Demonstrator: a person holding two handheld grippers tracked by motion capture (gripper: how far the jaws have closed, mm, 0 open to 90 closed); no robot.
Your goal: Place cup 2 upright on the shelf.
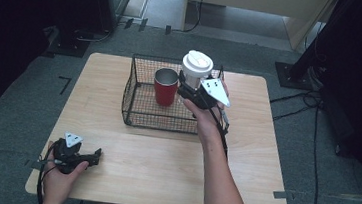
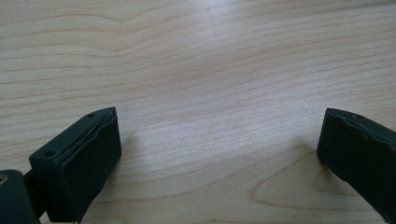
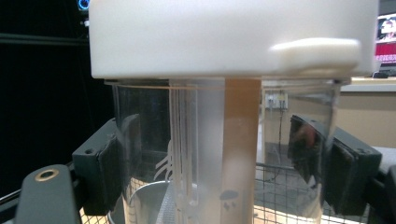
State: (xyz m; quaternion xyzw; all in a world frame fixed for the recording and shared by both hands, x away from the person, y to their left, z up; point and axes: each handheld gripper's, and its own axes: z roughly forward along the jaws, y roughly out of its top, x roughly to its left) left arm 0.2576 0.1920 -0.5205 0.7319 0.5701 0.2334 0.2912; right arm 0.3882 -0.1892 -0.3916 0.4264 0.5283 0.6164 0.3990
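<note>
My right gripper (image 1: 188,85) is shut on a clear plastic cup with a white lid (image 1: 196,66), holding it upright over the right part of a black wire basket (image 1: 133,105). In the right gripper view the cup (image 3: 224,154) sits between both pads (image 3: 112,172). A red cup with a metal inside (image 1: 165,86) stands in the basket just left of the held cup. My left gripper (image 1: 97,155) rests at the table's front left, open, with bare wood between its jaws in the left gripper view (image 2: 219,154).
The wooden table (image 1: 241,188) stands on grey carpet. Cables (image 1: 299,101) lie on the floor at the right, dark equipment stands at the back left, and a pale cabinet (image 1: 258,4) is behind the table.
</note>
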